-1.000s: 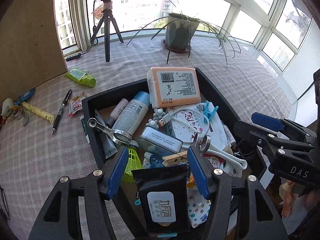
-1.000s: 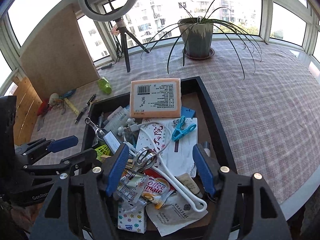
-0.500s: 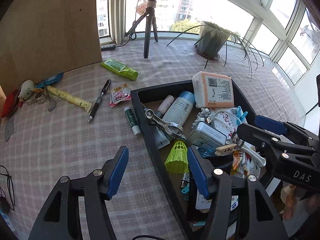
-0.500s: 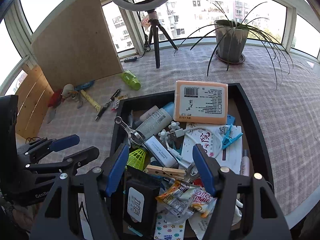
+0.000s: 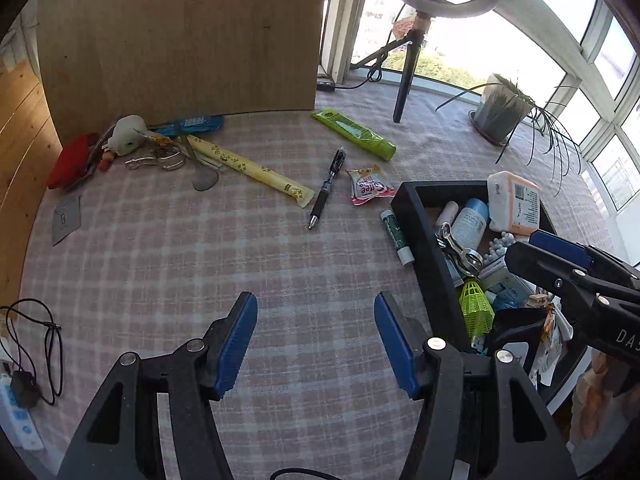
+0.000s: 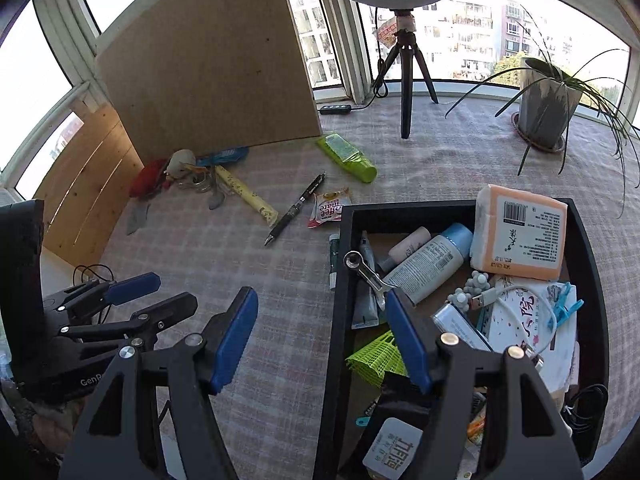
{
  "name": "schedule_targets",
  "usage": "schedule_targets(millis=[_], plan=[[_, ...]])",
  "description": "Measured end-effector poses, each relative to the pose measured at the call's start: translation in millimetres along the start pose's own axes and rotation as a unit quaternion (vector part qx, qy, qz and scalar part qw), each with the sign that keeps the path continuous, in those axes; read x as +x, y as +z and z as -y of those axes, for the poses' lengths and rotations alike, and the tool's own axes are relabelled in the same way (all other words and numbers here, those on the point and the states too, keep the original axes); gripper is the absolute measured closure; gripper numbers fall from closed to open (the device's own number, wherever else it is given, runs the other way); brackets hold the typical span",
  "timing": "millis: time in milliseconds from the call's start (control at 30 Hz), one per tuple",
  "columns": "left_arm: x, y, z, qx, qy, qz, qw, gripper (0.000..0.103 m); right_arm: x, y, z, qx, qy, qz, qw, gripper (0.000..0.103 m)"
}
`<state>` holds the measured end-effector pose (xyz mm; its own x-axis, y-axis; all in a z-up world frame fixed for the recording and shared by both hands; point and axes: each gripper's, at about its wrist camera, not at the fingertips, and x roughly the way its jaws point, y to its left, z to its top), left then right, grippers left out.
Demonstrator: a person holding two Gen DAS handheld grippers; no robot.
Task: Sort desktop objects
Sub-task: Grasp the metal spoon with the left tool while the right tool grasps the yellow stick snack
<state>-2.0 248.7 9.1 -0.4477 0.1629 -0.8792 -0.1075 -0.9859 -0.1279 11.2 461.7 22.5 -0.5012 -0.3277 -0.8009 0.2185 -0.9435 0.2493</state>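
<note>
Both blue-padded claws, left (image 5: 316, 344) and right (image 6: 322, 336), gape empty. Woven checked desk (image 5: 192, 264); glossy black rectangular tray (image 6: 340, 280) at three o'clock.

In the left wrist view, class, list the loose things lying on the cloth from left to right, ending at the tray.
Red pouch → yellow tube → black pen → coffee sachet → green-capped stick → black tray.

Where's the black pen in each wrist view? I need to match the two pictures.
Left wrist: the pen lies on the cloth just above centre, tip toward the camera, left of the coffee sachet.
Right wrist: the pen lies left of centre, mid-height, again just left of the sachet.
Shared landmark: the green tube beyond the pen.
</note>
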Motion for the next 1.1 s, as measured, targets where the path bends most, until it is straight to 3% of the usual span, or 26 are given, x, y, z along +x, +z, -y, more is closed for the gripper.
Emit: schedule_targets(millis=[300,600,733,900,1100], plan=[[10.7,14.0,-102.3,-0.06,0.027,-0.006,0.9978,0.045,39.6,29.2,-28.8,0.018,0.033,-0.021,0.999,0.038],[35.0,46.2,-172.3,-0.092,0.039,-0.014,0.9948,0.046,89.0,56.9,-37.1,0.059,0.049,-0.047,0.996,0.039],[50.2,66.9,-199.3,-0.103,0.04,-0.021,0.9936,0.046,109.5,75.8,-47.0,0.039,0.037,-0.056,0.997,0.047],[71.5,87.0,-214.5,-0.118,0.021,-0.032,0.9922,0.046,144.6,96.9,-66.8,0.003,0.035,-0.073,0.997,0.054],[118.3,108.4,-194.4,-0.124,-0.006,-0.065,0.9902,0.046,199.2,114.4,-91.1,-0.048,0.03,-0.106,0.993,0.06]])
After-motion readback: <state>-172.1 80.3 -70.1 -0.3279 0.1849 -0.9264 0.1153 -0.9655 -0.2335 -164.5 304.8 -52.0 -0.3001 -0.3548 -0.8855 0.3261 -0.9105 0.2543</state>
